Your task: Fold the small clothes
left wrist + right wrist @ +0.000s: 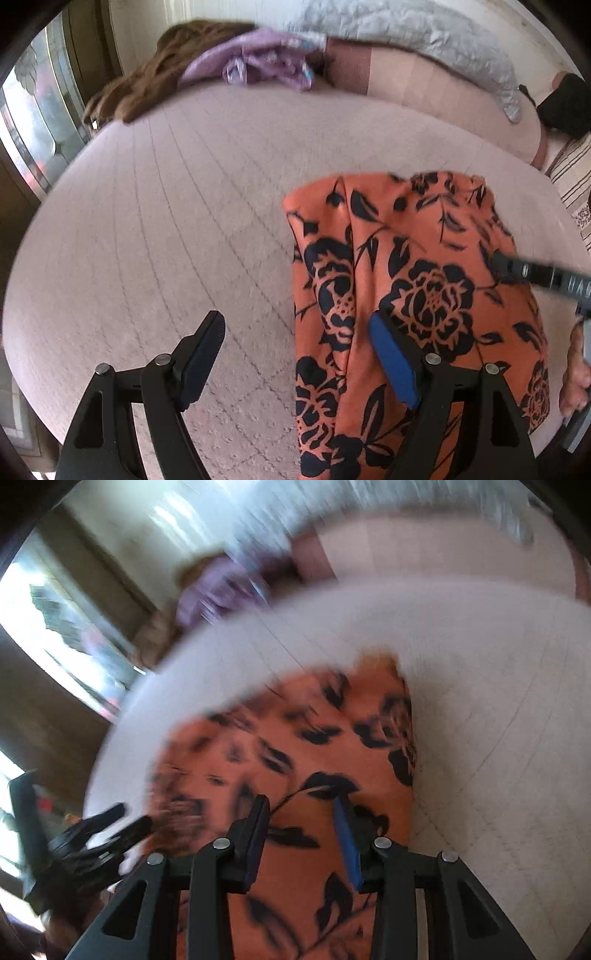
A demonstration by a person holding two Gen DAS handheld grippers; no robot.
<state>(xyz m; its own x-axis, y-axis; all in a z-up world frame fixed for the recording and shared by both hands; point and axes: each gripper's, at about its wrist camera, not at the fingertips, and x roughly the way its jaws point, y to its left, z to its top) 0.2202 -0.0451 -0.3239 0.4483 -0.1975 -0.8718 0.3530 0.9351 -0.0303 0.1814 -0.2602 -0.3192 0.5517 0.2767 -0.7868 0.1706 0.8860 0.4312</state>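
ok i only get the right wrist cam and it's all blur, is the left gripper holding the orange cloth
Observer: No. The left gripper is wide open and holds nothing. One finger is over the orange cloth, the other over the pink bedspread.
Operator: and the purple smear at the back
Observer: That's a crumpled purple garment at the bed's far edge, with a brown cloth beside it.
Operator: anything else back there
Observer: A grey quilt lies behind them.

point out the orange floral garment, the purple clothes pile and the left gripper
orange floral garment (417, 280), left wrist view, on the big black rose print near its middle
purple clothes pile (258, 66), left wrist view, on the crumpled top of the heap
left gripper (295, 332), left wrist view, midway between its two fingertips
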